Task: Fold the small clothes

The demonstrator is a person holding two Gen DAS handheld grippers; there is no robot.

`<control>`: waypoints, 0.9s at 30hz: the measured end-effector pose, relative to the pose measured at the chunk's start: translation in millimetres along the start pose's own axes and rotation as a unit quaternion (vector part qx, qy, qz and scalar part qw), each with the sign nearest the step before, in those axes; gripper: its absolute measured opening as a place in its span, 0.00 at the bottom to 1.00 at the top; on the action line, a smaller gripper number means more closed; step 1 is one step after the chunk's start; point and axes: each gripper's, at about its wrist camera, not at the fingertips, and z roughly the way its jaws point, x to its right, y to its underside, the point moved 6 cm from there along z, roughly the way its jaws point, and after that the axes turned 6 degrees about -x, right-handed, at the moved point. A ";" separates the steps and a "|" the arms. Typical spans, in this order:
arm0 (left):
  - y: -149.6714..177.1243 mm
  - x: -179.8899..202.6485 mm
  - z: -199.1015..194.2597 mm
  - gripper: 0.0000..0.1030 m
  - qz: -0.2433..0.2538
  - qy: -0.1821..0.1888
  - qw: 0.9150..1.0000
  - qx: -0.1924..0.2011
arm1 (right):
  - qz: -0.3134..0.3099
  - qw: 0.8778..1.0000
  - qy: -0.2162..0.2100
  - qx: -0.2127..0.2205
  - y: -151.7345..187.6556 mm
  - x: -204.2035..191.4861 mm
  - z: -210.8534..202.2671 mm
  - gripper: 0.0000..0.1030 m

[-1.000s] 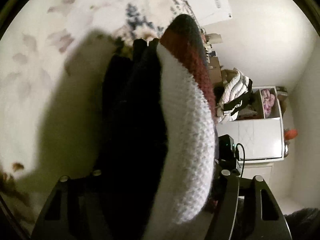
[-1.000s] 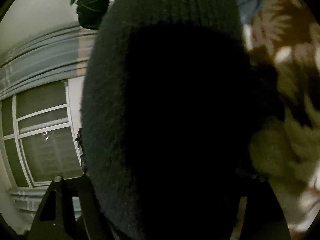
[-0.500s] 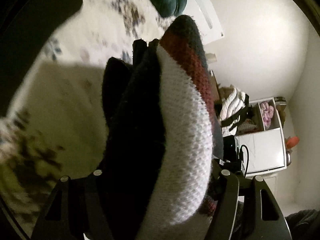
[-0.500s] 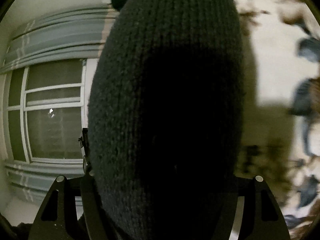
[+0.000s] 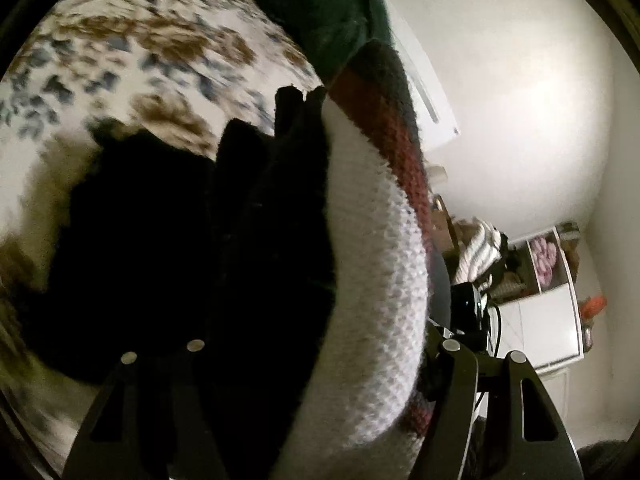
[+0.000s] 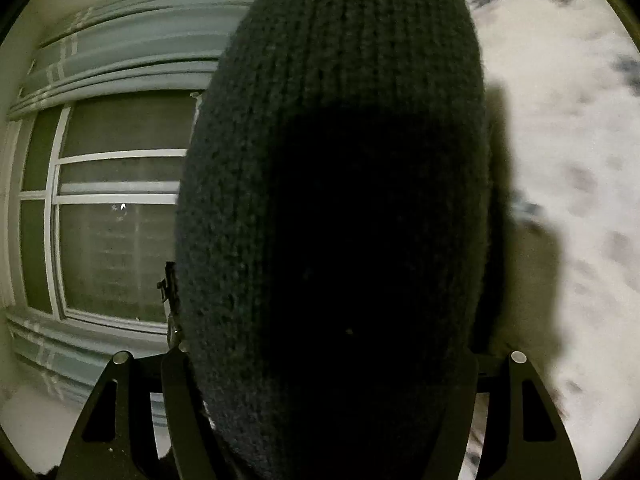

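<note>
The left gripper [image 5: 316,364] is grasping a bunched knit [image 5: 376,280] with white, red and dark bands; the knit is filling the gap between the jaws, with black folds of it hanging on the left. The right gripper [image 6: 324,360] is grasping a dark ribbed knit [image 6: 332,200] that is blocking most of its view. Whether this is the same garment as the striped one, I cannot tell.

Both bundles are being held in the air, clear of the floral bedspread [image 5: 120,60], which is lying blurred beneath and beside them. A dark green cushion [image 5: 320,12] is sitting at the far end of the bed; a window [image 6: 108,220] is showing to the left of the right gripper.

As a judgement, this is the carrying or lifting step, with the cloth gathered and not yet laid out. The next move is calling for lowering the cloth onto the bed, spreading it flat, then letting go so that an edge can be taken for a fold.

No brand, label or writing is readable anywhere.
</note>
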 end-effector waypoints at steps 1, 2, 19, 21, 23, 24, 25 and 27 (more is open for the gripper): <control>-11.5 -11.5 -3.3 0.62 -0.004 -0.002 1.000 0.000 | 0.001 1.000 0.000 -0.002 -7.2 1.4 17.1 0.70; -22.2 -33.3 -4.7 0.62 -0.010 -0.008 1.000 -0.001 | 0.003 1.000 0.000 -0.005 -13.2 4.2 32.3 0.70; -47.8 -135.3 27.9 0.65 -0.001 -0.070 0.994 -0.083 | 0.037 0.978 0.204 0.023 -33.7 68.2 34.2 0.75; -50.9 -131.5 33.5 0.65 0.008 -0.082 0.993 -0.084 | 0.046 0.975 0.210 0.046 -24.1 55.3 37.8 0.75; -56.2 -134.2 29.0 0.65 0.015 -0.093 0.992 -0.086 | 0.067 0.973 0.208 0.069 -16.8 46.1 37.8 0.74; -56.6 -135.2 27.3 0.65 0.017 -0.102 0.991 -0.086 | 0.071 0.973 0.206 0.074 -1.8 41.0 28.6 0.75; -56.7 -134.2 24.2 0.65 0.022 -0.115 0.990 -0.082 | 0.066 0.972 0.211 0.073 2.7 37.5 34.5 0.75; -56.5 -127.7 18.5 0.65 0.038 -0.148 0.986 -0.072 | 0.055 0.969 0.229 0.068 22.5 52.3 21.2 0.76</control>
